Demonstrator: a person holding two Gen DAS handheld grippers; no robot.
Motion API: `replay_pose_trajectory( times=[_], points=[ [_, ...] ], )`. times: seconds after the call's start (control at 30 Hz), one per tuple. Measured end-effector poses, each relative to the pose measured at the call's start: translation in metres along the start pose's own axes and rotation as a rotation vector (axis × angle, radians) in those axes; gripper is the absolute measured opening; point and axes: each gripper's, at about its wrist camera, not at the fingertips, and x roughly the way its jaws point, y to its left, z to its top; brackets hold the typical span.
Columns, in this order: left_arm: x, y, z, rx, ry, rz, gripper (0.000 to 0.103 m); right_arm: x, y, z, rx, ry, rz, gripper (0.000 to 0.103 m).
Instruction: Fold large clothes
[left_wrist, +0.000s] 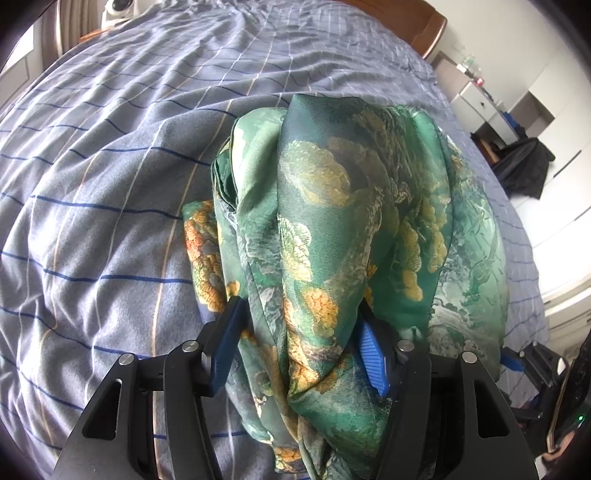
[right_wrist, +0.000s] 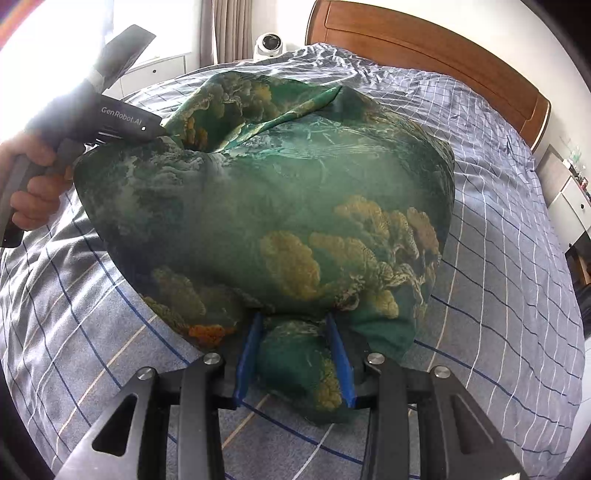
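Blue-padded right gripper (right_wrist: 295, 354): both pads pinch a bunched wad of green printed garment (right_wrist: 266, 206); the wad's lower end hangs below the pads, and the fingertips themselves are buried under the cloth.

Garment, right wrist view: billows up from the pinch in a wide dome above the checked bedcover (right_wrist: 498, 229), hiding whatever bedding lies beneath it. Its far left corner runs to the left gripper (right_wrist: 159, 129), whose fingertips are lost in the folds; a hand (right_wrist: 33, 184) holds that tool, partly cut off at the frame edge.

Left gripper (left_wrist: 299, 321), own view: a thick twisted rope of the garment (left_wrist: 332, 206) fills the gap between the pads, both of which press against it. The left pad is in shadow, the right one half covered. The cloth's lower end leaves the frame.

Wooden headboard (right_wrist: 424, 48): top edge cropped. White device (right_wrist: 271, 44) beyond the bed: too small to identify.
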Motion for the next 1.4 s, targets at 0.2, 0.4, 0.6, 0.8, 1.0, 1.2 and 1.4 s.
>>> replay_pose_trajectory(
  times=[0.2,0.4,0.6,0.8,1.0,1.2,1.4],
  points=[
    [-0.001,-0.001,-0.001,-0.001,-0.001,0.003,0.061,0.0,0.001,0.0,-0.002,0.001,-0.005,0.039],
    [-0.003,-0.003,-0.003,-0.004,-0.006,0.023,0.062,-0.002,0.001,0.0,0.007,0.001,-0.007,0.039],
    [-0.006,0.004,-0.007,-0.045,-0.01,0.032,0.075,-0.01,-0.001,-0.002,0.018,-0.015,-0.016,0.039],
    [-0.019,0.007,-0.012,-0.091,-0.046,0.012,0.084,-0.04,-0.009,-0.007,0.094,-0.043,0.036,0.074],
    [-0.051,0.011,-0.026,-0.128,-0.099,-0.034,0.084,-0.069,-0.024,-0.028,0.189,-0.069,0.06,0.075],
    [-0.092,0.027,-0.061,-0.171,-0.196,0.09,0.102,-0.096,-0.054,-0.065,0.314,-0.06,0.063,0.075],
    [-0.086,0.033,-0.111,-0.089,-0.176,0.367,0.102,-0.119,-0.082,-0.103,0.412,-0.062,0.005,0.075]
  ],
)
